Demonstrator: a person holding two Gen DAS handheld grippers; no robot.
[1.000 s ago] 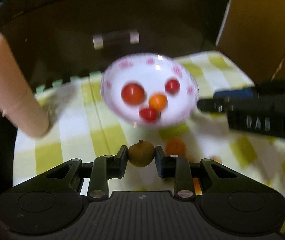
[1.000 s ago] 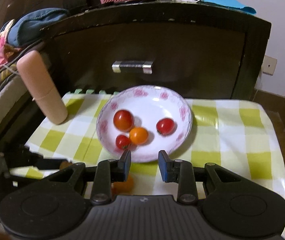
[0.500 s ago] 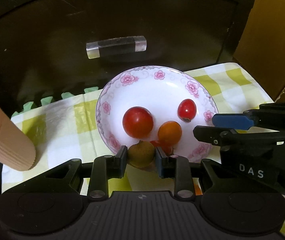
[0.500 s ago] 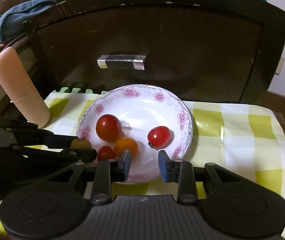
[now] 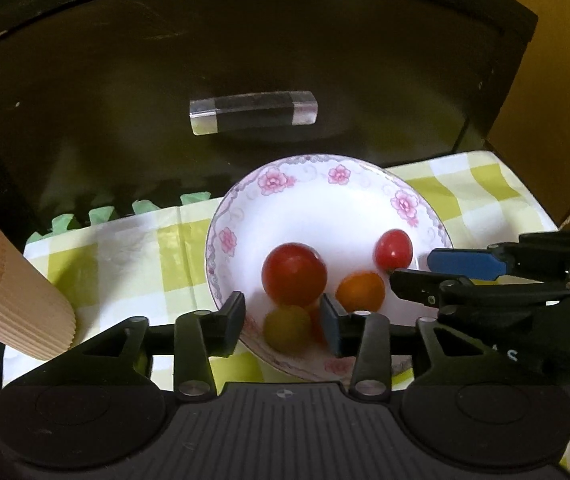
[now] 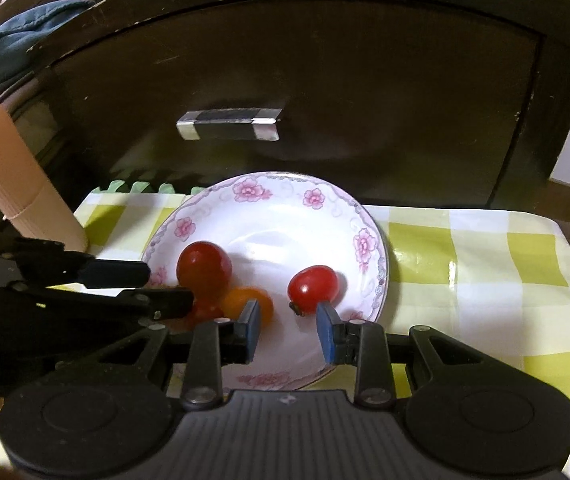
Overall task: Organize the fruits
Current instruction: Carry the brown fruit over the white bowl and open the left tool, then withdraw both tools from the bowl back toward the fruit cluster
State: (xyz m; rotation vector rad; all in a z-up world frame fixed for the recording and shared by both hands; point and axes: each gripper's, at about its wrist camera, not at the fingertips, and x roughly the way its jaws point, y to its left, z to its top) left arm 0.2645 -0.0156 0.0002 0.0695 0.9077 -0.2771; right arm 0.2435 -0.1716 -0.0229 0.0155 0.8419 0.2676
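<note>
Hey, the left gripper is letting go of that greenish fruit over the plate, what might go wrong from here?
1. The left gripper is opening and the greenish fruit, blurred between its jaws, sits near the plate's front rim; it may roll out onto the cloth.
2. It could knock the big red tomato or orange one beside it.
3. The right gripper hovers close over the same plate; the two may collide.

A black plastic left gripper (image 5: pixel 283 322) with ribbed housing, silver pivot screws and blue-faced pads is shown; white letters are printed on the matching black right gripper (image 6: pixel 288 328).
</note>
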